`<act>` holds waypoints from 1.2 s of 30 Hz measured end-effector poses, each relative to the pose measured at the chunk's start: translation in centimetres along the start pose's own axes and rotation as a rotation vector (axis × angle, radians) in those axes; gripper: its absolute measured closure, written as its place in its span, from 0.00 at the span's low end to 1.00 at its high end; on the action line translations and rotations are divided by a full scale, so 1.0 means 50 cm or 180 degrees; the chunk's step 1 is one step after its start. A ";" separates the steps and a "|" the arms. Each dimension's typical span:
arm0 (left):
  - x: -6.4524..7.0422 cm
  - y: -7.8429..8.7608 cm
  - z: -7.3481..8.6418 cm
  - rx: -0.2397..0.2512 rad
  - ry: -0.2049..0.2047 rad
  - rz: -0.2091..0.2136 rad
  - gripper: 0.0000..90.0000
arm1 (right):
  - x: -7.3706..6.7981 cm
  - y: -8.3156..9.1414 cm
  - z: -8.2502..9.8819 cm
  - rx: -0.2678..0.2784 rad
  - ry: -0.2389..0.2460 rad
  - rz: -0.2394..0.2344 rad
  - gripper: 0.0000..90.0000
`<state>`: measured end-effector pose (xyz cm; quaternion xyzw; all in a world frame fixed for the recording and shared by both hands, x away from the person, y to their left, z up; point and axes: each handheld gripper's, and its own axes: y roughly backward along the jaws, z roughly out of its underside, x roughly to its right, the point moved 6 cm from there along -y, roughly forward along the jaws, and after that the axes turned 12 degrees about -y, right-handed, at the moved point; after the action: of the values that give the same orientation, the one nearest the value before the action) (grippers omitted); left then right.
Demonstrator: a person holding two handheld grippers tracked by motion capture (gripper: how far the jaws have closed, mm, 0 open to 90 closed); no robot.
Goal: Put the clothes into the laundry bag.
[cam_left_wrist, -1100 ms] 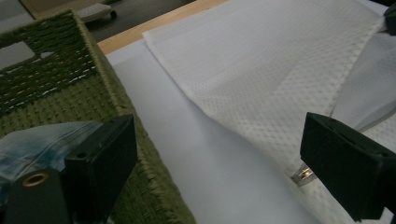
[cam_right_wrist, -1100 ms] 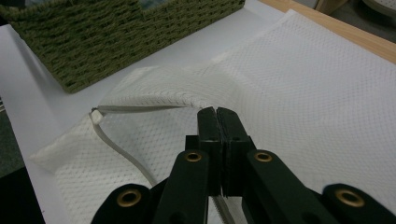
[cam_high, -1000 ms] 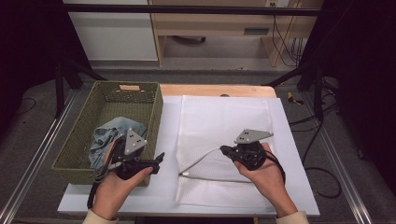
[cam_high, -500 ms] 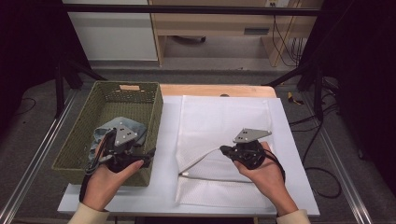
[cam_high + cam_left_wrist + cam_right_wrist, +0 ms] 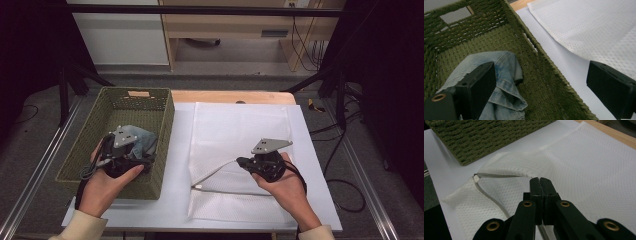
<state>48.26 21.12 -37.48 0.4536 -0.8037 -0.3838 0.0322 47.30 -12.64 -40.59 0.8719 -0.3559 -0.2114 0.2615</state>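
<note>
Fingers of the right gripper [image 5: 540,185] are clenching the mesh bag's [image 5: 240,135] raised mouth on the counter [image 5: 177,165] while the left gripper [image 5: 544,87], fingers released, is hovering over jeans [image 5: 504,75] in the basket [image 5: 165,125], risking snagging its wall.

The basket [image 5: 162,130] is woven of rough, matt green cord. The jeans [image 5: 506,72] in it are of faded blue denim with stitched seams. The bag [image 5: 584,170] is made of fine white mesh cloth, edged with a smooth white zip. The surface [image 5: 177,165] is covered in smooth, matt white; bare wood is seen at its far edge. Matt black plastic forms each tool [image 5: 541,186].
</note>
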 end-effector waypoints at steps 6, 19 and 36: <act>-0.020 0.006 0.008 -0.0052 0.0025 -0.0044 0.09 | -0.001 0.000 0.006 0.0004 0.0011 -0.0028 0.99; -0.049 0.008 0.022 -0.0218 -0.0033 -0.0078 0.09 | -0.003 -0.001 0.020 0.0011 0.0010 -0.0063 0.99; -0.115 -0.062 0.037 -0.0431 0.0042 -0.0130 0.09 | 0.001 0.000 0.038 0.0060 -0.0046 -0.0129 0.99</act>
<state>53.08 25.65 -39.06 0.4693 -0.7663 -0.4348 0.0603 46.27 -13.28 -42.08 0.8798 -0.3420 -0.2196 0.2463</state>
